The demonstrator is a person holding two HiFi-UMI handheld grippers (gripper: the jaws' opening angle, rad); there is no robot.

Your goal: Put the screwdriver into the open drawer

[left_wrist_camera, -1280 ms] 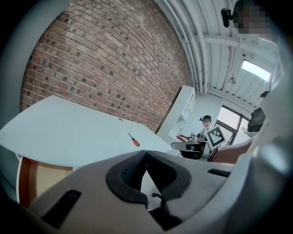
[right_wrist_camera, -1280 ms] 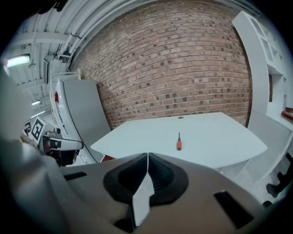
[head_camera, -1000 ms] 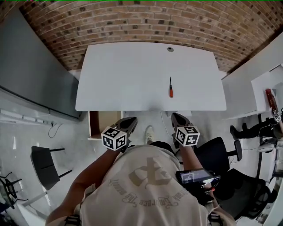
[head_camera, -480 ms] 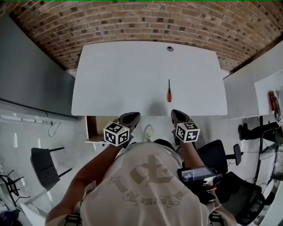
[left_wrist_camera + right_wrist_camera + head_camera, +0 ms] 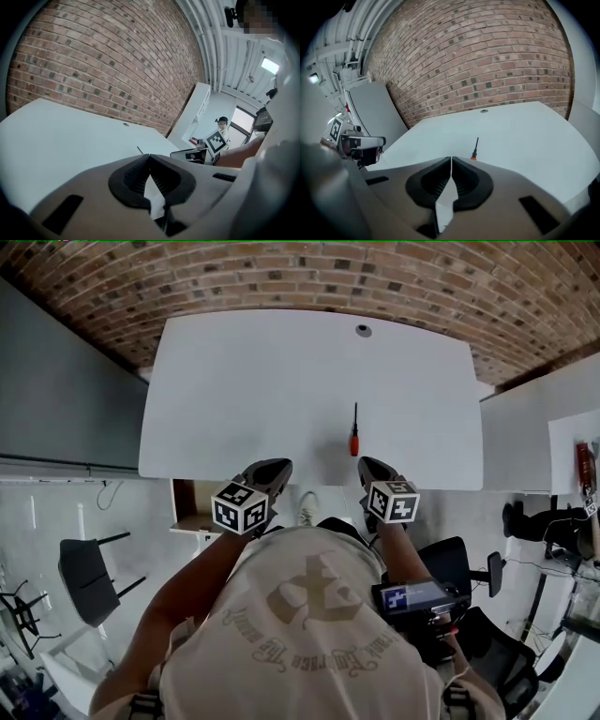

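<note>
Both tongs are closed and empty. The pads of the left gripper (image 5: 149, 157) and of the right gripper (image 5: 451, 160) meet along a thin seam. The screwdriver with the orange handle and black shaft (image 5: 354, 432) lies flat on the white rectangular table (image 5: 281, 381), near its front edge. It is just ahead of the right gripper, with the shaft pointing away from me. The open wood-lined drawer (image 5: 192, 501) sits below the table's front-left corner, beside the left gripper.

The step in hand is, by my judgement, approach and pick:
1. I open the right jaws.
2. I straddle the handle crosswise.
3. I lower until the pads flank it, then close.

Gripping the thin shaft risks slipping.
</note>
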